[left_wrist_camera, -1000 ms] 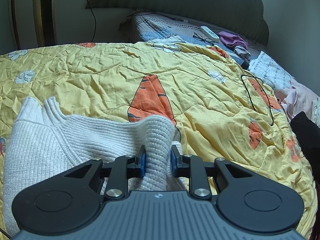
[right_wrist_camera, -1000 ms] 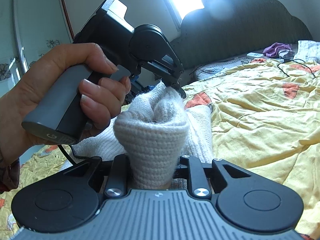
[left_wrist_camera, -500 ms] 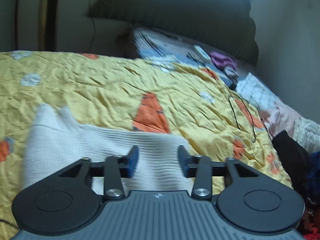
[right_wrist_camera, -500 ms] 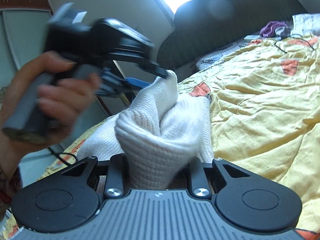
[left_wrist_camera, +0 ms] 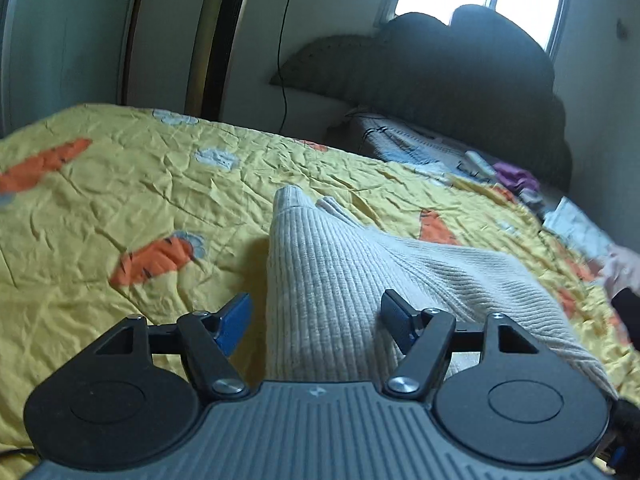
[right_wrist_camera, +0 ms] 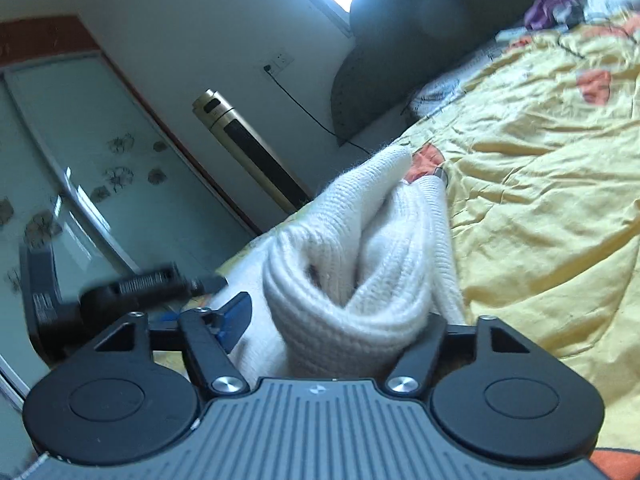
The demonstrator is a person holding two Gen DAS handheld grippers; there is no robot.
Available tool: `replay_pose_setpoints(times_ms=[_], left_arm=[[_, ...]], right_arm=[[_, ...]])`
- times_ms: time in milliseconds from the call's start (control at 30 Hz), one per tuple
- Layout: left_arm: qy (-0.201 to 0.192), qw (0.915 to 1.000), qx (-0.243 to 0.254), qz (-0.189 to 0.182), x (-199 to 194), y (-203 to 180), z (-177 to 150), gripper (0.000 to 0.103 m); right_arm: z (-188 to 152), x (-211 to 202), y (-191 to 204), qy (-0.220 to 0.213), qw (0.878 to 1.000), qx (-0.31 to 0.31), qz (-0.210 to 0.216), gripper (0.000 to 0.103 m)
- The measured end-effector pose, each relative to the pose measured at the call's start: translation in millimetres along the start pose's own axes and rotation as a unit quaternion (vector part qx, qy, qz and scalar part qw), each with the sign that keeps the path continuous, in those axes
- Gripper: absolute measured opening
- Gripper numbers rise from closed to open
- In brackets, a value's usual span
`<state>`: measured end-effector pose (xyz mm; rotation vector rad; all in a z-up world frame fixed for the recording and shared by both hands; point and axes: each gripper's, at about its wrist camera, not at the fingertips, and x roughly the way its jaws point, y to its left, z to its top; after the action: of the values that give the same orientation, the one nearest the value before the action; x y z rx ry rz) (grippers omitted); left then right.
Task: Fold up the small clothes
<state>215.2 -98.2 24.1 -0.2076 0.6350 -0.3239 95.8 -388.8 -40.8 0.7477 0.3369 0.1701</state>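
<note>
A white ribbed knit sweater [left_wrist_camera: 340,280] lies on the yellow carrot-print bedspread [left_wrist_camera: 140,200]. My left gripper [left_wrist_camera: 316,320] is open, its jaws spread wide above the sweater without gripping it. In the right wrist view the sweater [right_wrist_camera: 360,260] is bunched in a thick fold between the spread jaws of my right gripper [right_wrist_camera: 340,320], which looks open; the right fingertip is hidden by the cloth. The left gripper's body [right_wrist_camera: 120,292] shows blurred at the left of the right wrist view.
A dark headboard [left_wrist_camera: 460,72] and a patterned pillow [left_wrist_camera: 400,144] are at the bed's head, with a purple cloth [left_wrist_camera: 516,180] and small items. A gold tower fan [left_wrist_camera: 220,40] stands by the wall. A dark garment [left_wrist_camera: 628,312] lies at the right edge.
My left gripper let go of the sweater fold, opened wide and swung left. My right gripper's jaws spread apart around the bunched sweater, and it tilted.
</note>
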Motion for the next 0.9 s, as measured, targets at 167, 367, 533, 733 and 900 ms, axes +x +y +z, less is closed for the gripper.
replay_pose_setpoints(times_ms=[167, 367, 533, 733, 900], left_arm=[[-0.019, 0.9994, 0.001, -0.028, -2.5, 6.4, -12.8, 0.072], [-0.026, 0.9988, 0.016, -0.038, -1.9, 8.7, -21.3, 0.073], [-0.024, 0.9984, 0.034, -0.04, 1.9, 7.2, -25.7, 0.077], [-0.024, 0.998, 0.04, -0.042, 3.0, 8.2, -27.2, 0.078], [-0.027, 0.9982, 0.037, -0.039, 4.0, 9.3, -28.0, 0.081]], right_arm=[[34.6, 19.2, -4.1, 0.036, 0.998, 0.051, 0.011, 0.081], [67.8, 55.8, -18.4, 0.13, 0.989, 0.073, 0.006, 0.035], [85.1, 58.7, -19.0, 0.139, 0.99, 0.027, 0.016, 0.029], [83.5, 65.9, -35.5, 0.181, 0.983, 0.029, 0.025, 0.043], [106.8, 100.3, -32.4, 0.215, 0.975, 0.037, 0.029, 0.053]])
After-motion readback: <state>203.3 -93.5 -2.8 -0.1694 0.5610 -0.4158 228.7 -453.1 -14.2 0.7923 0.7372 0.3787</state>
